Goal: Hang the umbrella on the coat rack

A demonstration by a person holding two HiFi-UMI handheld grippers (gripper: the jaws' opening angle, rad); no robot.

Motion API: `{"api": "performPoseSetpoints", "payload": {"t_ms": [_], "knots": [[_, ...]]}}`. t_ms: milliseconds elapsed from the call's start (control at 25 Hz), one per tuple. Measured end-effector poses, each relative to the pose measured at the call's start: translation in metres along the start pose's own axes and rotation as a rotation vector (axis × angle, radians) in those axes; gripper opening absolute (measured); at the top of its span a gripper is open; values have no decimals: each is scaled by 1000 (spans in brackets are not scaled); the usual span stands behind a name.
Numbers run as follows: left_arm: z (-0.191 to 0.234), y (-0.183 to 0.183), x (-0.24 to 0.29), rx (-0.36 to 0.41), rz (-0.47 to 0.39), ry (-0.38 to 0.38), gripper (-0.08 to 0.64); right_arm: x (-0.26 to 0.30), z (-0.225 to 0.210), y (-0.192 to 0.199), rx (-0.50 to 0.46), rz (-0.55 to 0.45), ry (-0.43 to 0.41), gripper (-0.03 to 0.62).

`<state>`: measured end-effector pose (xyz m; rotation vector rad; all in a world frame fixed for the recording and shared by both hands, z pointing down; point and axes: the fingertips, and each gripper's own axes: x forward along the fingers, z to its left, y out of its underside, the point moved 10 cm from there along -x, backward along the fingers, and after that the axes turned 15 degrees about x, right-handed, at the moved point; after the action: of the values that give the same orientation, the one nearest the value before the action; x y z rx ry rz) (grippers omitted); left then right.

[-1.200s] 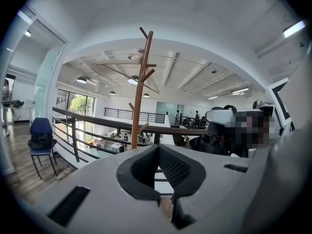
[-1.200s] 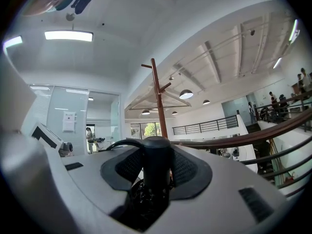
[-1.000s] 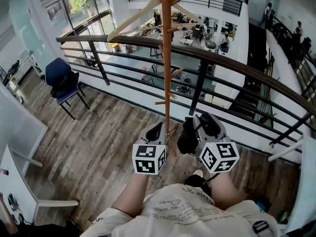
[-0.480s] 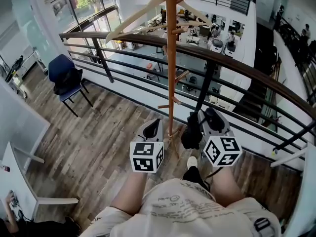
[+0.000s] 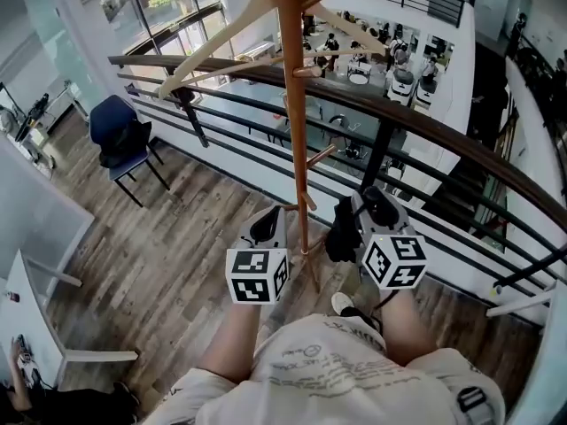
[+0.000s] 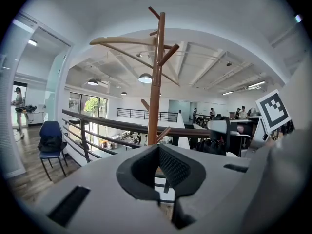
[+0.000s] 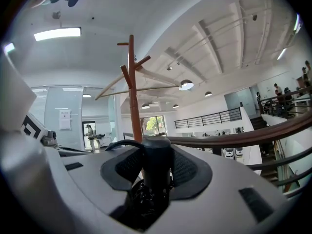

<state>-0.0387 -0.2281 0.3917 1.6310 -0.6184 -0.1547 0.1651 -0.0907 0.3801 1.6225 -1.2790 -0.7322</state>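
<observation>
The wooden coat rack (image 5: pixel 297 131) rises straight in front of me, its pole passing between my two grippers in the head view. Its upper pegs also show in the left gripper view, coat rack (image 6: pixel 156 96), and in the right gripper view, coat rack (image 7: pixel 132 91). My right gripper (image 5: pixel 370 206) is shut on a folded black umbrella (image 5: pixel 341 233), just right of the pole. The umbrella's handle (image 7: pixel 157 167) stands up between the pads, with a strap loop to its left. Left of the pole, my left gripper (image 5: pixel 268 224) is shut with nothing in it, left gripper (image 6: pixel 158 174).
A wooden hanger (image 5: pixel 257 11) hangs across the rack's top. A dark railing (image 5: pixel 416 122) runs behind the rack over an open lower floor. A blue chair (image 5: pixel 120 140) stands at the left, and a white desk edge (image 5: pixel 35 326) lies at the near left.
The head view has drifted, so the pole now sits slightly further left and nearer. Both grippers have risen a little beside it. The umbrella stays held in the right gripper.
</observation>
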Motion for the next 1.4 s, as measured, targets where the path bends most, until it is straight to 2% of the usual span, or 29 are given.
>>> {"api": "performPoseSetpoints", "payload": {"t_ms": [360,600,800,1080,1400], "knots": [[-29,-25,58,0,20,-59,5,60,-55,-31,-24,61,-98,155],[-21,-23,79,-54,38,-172,5,104,-76,-36,-34,107,-152,155],[-33,-30,94,-73,59,-224,5,128,-96,-49,-33,124,-204,155],[-33,-30,100,-95,97,-355,5,170,-106,-51,-41,170,-296,155],[-50,-19,103,-128,141,-448,5,209,-108,-40,-60,236,-395,155]]}}
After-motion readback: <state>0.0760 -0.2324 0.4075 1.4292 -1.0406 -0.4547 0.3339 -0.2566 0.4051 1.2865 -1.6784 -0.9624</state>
